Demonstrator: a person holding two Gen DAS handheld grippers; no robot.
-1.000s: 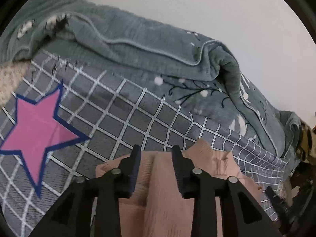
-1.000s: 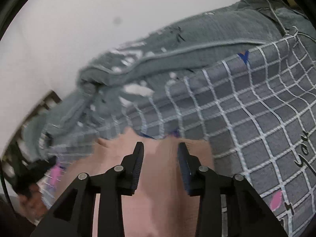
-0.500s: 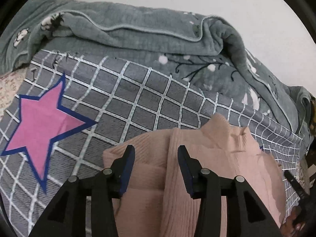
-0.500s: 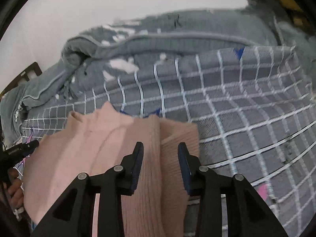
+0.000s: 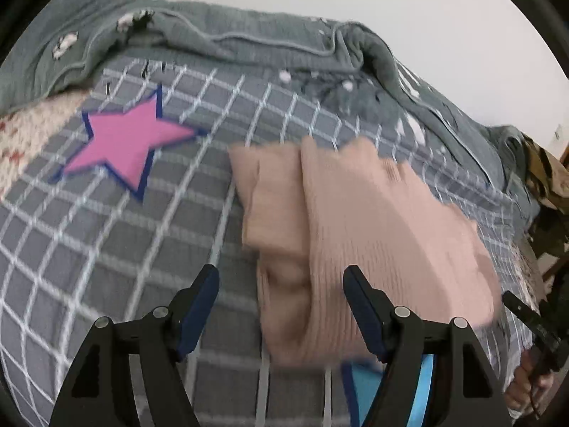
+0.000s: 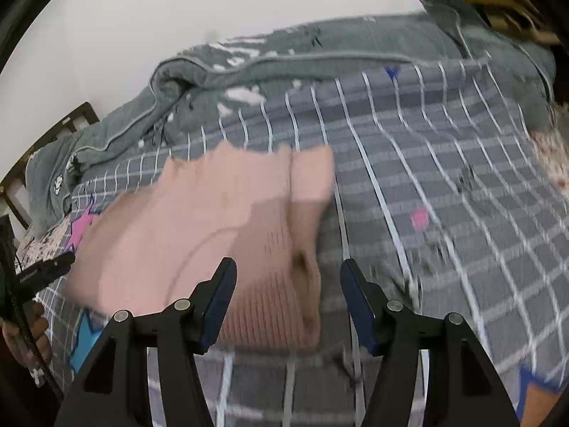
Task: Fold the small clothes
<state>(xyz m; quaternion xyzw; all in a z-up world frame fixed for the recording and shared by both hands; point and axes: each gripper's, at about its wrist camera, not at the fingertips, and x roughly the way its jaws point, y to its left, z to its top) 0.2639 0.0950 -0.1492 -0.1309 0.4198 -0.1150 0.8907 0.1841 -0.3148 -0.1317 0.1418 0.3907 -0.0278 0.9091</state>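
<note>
Left wrist view: the left gripper (image 5: 281,291) has just been opening, its jaws wide apart and gripping nothing; the pink sweater (image 5: 355,220) lies folded on the grey checked bedspread (image 5: 142,249), near its rumpled far edge; right wrist view: the right gripper (image 6: 288,288) has likewise just been opening, empty, above the sweater's (image 6: 199,220) near edge.
</note>
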